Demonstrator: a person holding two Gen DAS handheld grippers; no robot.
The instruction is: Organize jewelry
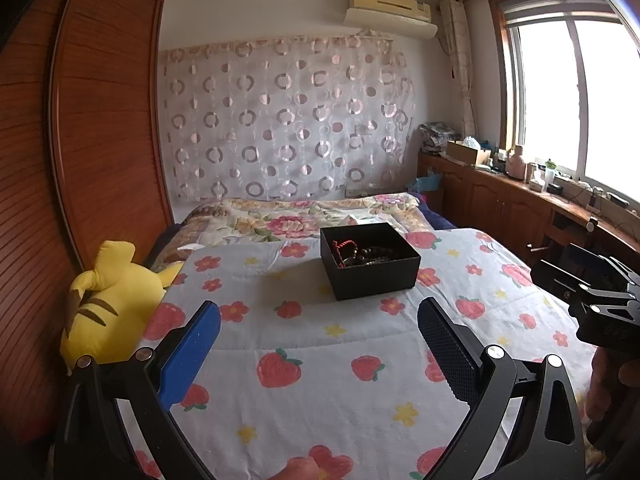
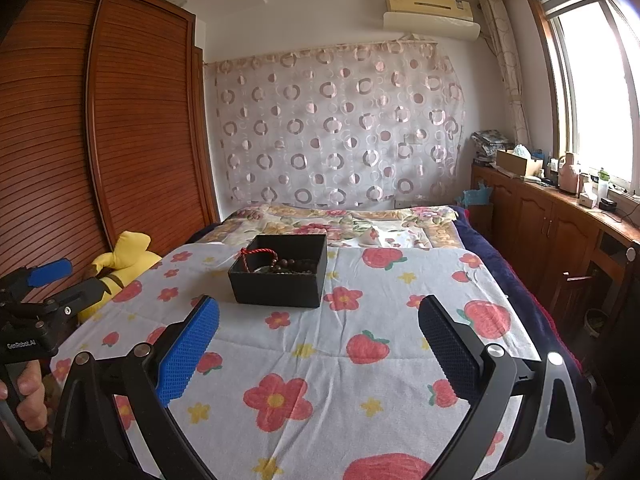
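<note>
A black open box (image 1: pixel 370 266) sits on the bed's flower-and-strawberry blanket (image 1: pixel 320 344). It holds dark bead bracelets (image 1: pixel 372 254) and a red cord bracelet (image 1: pixel 340 250). The box also shows in the right wrist view (image 2: pixel 280 276), with the beads (image 2: pixel 288 266) and red cord (image 2: pixel 260 254) inside. My left gripper (image 1: pixel 320 320) is open and empty, held above the blanket short of the box. My right gripper (image 2: pixel 320 316) is open and empty, also short of the box. The right gripper's body shows at the left view's right edge (image 1: pixel 600 300); the left gripper's body shows at the right view's left edge (image 2: pixel 40 300).
A yellow plush toy (image 1: pixel 108 300) lies at the bed's left edge beside a wooden wardrobe (image 1: pixel 100 120). A floral quilt (image 1: pixel 304 216) covers the bed's far end. A wooden cabinet (image 2: pixel 560 224) with clutter runs under the window on the right.
</note>
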